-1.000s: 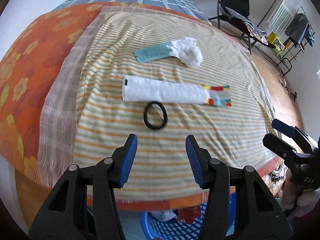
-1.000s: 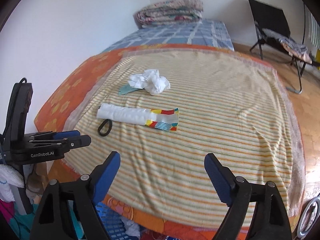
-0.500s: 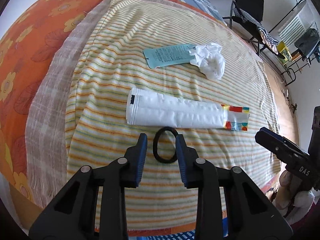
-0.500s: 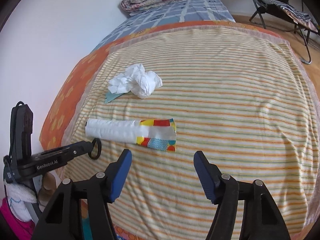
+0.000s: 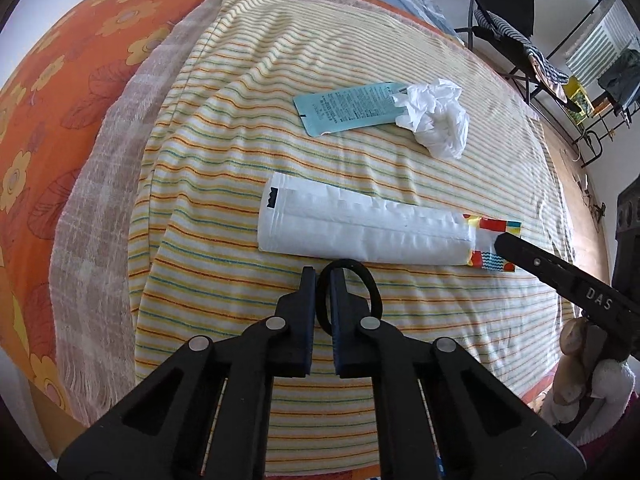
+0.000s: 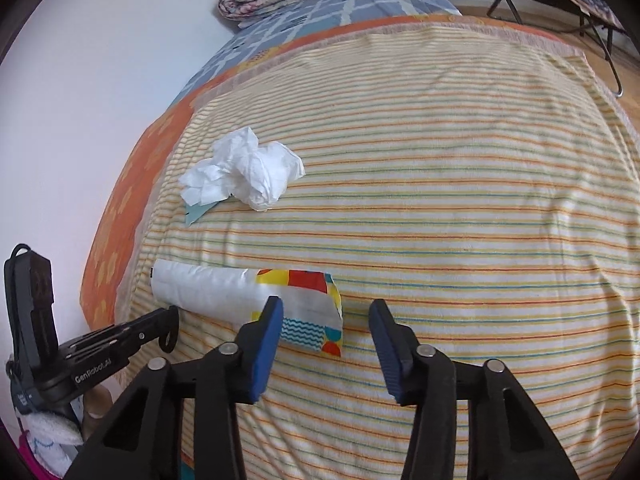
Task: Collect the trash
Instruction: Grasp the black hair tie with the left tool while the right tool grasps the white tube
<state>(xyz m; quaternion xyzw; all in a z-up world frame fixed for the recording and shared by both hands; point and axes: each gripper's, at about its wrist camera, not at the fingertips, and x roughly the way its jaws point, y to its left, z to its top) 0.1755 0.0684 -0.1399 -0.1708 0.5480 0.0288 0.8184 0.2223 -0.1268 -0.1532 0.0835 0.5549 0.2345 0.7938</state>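
We have our left gripper pinched on the black hair tie lying on the striped bed. Our right gripper hangs open, empty, over the wrapper. Next, we judge, lift the tie away.

Your right gripper hovers with its blue-padded fingers spread wide over the yellow striped blanket, the left finger just over the white wrapper with the colourful printed end. Beyond it lies a crumpled white tissue on a teal paper strip. Your left gripper reaches in at lower left, its tips at the wrapper's white end.
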